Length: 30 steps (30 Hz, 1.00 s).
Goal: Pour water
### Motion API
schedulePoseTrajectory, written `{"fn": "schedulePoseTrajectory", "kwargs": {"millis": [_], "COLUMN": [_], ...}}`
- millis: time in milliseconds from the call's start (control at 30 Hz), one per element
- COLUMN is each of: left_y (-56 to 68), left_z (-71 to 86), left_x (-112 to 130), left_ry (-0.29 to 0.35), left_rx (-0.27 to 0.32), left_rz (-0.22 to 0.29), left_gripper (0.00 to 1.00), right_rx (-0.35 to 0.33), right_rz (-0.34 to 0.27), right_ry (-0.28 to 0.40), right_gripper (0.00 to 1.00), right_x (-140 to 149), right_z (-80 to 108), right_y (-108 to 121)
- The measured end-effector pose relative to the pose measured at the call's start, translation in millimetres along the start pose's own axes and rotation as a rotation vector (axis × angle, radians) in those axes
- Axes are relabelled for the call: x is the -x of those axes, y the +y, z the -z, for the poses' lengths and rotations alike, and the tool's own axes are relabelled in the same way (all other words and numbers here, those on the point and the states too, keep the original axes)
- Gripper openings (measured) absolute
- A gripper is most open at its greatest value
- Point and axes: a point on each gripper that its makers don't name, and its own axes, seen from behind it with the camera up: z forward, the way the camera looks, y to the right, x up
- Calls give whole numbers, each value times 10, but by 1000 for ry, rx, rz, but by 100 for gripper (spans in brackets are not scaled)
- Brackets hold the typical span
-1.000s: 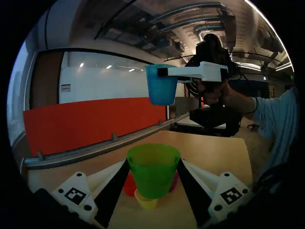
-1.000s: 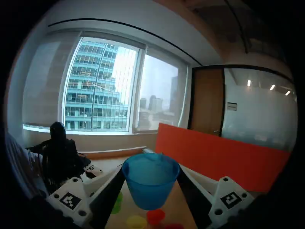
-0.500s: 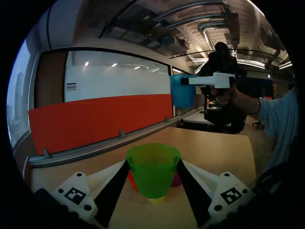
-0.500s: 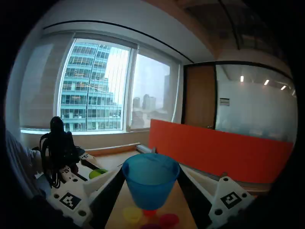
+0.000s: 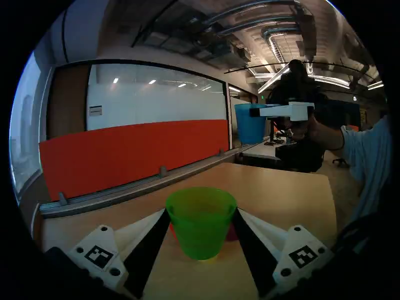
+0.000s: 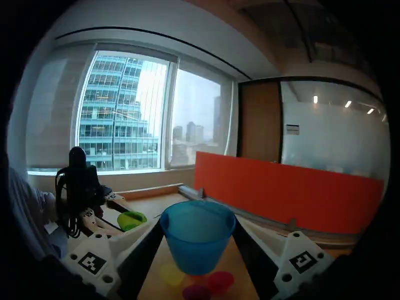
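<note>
Left hand-held gripper [image 5: 200,220] is pinching the see-through green plastic cup [image 5: 201,227] over the pale wooden counter [image 5: 280,190]. Right hand-held gripper [image 6: 197,232] is pinching the blue plastic cup [image 6: 197,245], up in the air. There's an orange partition wall [image 5: 130,150], big windows [image 6: 125,125] and bare ceiling pipes [image 5: 260,20].

Bare light wooden bench [image 5: 285,187] spreads wide to the right of the green plastic cup [image 5: 201,222], free to pass over. A long orange partition panel [image 5: 130,150] walls off its far edge. The blue plastic cup [image 6: 197,242] hangs well apart from the green one, with open air between the 2. Below and just beyond it, small low coloured cups [image 6: 220,280] crowd the bench.
</note>
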Motion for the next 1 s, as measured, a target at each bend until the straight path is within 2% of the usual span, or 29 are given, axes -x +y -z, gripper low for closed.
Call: {"fn": "schedulePoseTrajectory", "kwargs": {"millis": [600,767,1000], "left_y": [88,155,316], "left_z": [51,48,23], "left_x": [338,459,614], "left_ry": [-108,-150,-203], "left_rx": [39,59,109], "left_rz": [-15,-28,-28], "left_gripper": [86,86,86], "right_rx": [-81,-98,-120], "right_rz": [4,4,11], "right_ry": [-89,-129,-188], "right_gripper": [92,92,92], "right_x": [536,786,1139], "right_z": [96,137,167], "right_y": [-241,-297,-358]}}
